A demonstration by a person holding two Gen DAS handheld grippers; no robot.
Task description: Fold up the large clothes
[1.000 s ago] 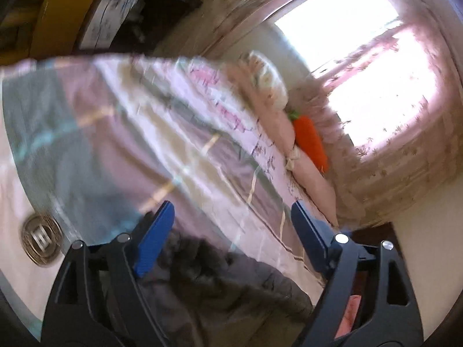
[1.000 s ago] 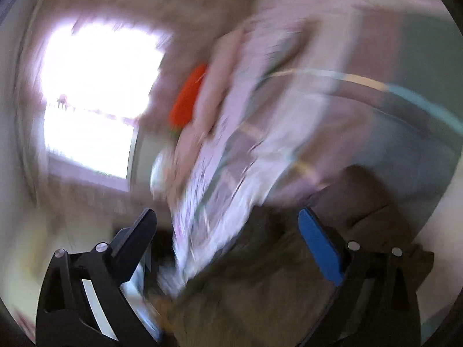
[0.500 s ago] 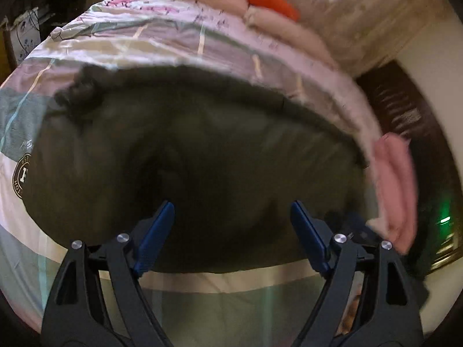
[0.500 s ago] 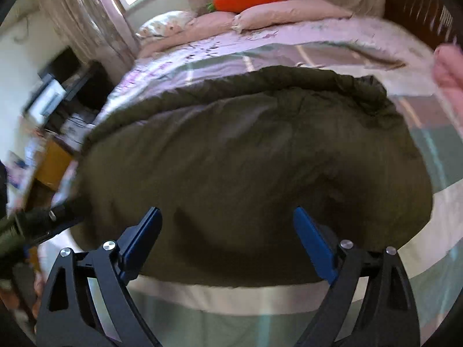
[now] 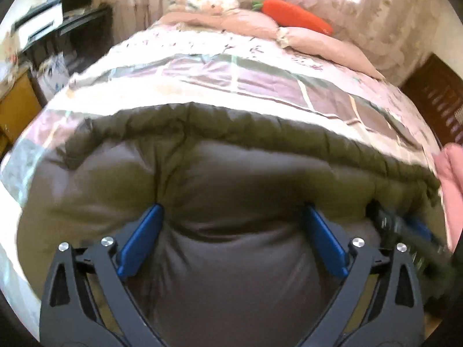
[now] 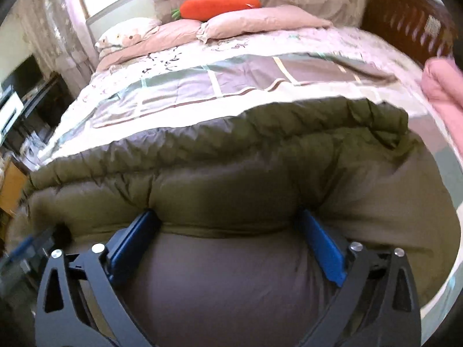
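Note:
A large olive-green padded coat (image 5: pixel 231 167) lies spread across the near end of the bed; it also fills the lower half of the right wrist view (image 6: pixel 237 179). My left gripper (image 5: pixel 231 231) is open, its blue pads pressed down onto the coat's puffy near part. My right gripper (image 6: pixel 228 234) is open too, set on the coat in the same way. The right gripper shows blurred at the right edge of the left wrist view (image 5: pixel 405 231). The left gripper shows blurred at the left edge of the right wrist view (image 6: pixel 31 245).
The bed has a pink, grey and green patchwork cover (image 5: pixel 260 81). Pink pillows (image 5: pixel 318 40) and an orange carrot plush (image 5: pixel 295 20) lie at the head. A folded pink cloth (image 5: pixel 451 179) lies at the right edge. A dark desk with a printer (image 5: pixel 58 29) stands left.
Both grippers have swung down from pointing at the room and window, closed in low over the coat, and now press on its near part. Jaws stayed open.

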